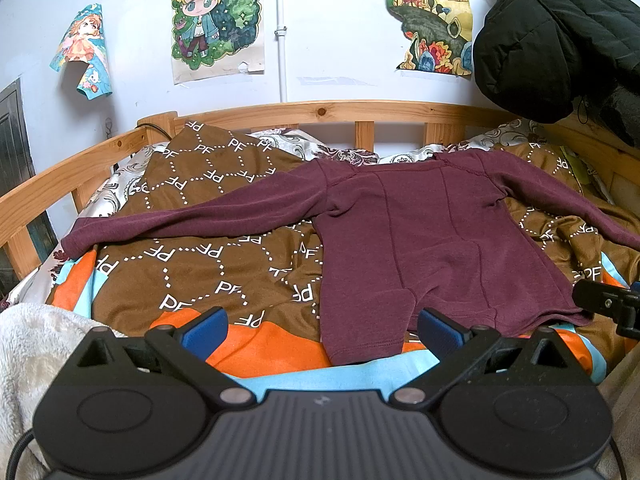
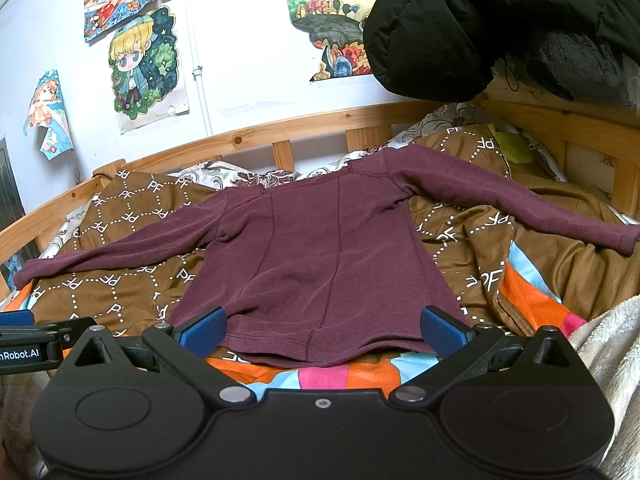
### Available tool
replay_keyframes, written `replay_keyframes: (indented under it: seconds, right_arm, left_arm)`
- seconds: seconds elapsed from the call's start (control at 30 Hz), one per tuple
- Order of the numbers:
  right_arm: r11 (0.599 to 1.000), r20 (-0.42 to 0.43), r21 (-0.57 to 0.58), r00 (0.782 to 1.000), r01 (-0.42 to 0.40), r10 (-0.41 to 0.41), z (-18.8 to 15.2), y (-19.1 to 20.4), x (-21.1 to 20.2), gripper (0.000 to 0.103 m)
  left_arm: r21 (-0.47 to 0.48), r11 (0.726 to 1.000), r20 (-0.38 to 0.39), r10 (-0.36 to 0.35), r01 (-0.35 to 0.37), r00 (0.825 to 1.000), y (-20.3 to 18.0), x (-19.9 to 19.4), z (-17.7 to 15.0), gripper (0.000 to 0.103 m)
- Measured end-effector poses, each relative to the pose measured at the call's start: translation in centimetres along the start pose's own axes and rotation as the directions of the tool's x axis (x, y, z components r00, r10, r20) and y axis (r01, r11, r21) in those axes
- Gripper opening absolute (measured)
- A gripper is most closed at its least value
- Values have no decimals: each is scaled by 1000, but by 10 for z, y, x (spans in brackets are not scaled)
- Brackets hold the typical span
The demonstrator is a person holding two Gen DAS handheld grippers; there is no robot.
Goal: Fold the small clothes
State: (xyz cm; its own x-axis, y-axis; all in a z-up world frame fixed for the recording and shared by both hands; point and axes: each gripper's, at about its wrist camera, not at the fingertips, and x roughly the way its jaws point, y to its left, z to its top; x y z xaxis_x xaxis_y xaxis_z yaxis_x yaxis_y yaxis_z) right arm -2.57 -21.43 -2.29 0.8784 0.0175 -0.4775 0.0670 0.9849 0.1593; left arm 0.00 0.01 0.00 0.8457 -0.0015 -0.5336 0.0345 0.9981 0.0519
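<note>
A small maroon long-sleeved shirt lies flat on the bed with both sleeves spread out and its hem toward me; it also shows in the right wrist view. My left gripper is open and empty, its blue pads either side of the hem's left corner. My right gripper is open and empty, its blue pads straddling the middle of the hem. The right gripper's tip shows at the right edge of the left wrist view.
The shirt rests on a brown patterned quilt with orange and blue patches. A wooden bed rail runs behind. A black padded jacket hangs at upper right. A fluffy cream blanket lies at the near left.
</note>
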Motion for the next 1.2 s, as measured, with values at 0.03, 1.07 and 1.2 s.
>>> replay_keyframes:
  seconds: [0.03, 1.07, 1.2]
  right_arm:
    - [1000, -1, 0, 1000, 0, 0, 0, 0, 0, 103]
    - [1000, 0, 6, 1000, -3, 3, 1, -3, -2, 103]
    - [1000, 4, 11, 1000, -6, 6, 1, -5, -3, 103]
  left_arm:
    - [0, 1000, 0, 0, 0, 1000, 0, 0, 0, 102]
    - [2, 1000, 1, 2, -2, 1000, 0, 0, 0, 102]
    - [6, 1000, 3, 8, -8, 1000, 0, 2, -1, 102]
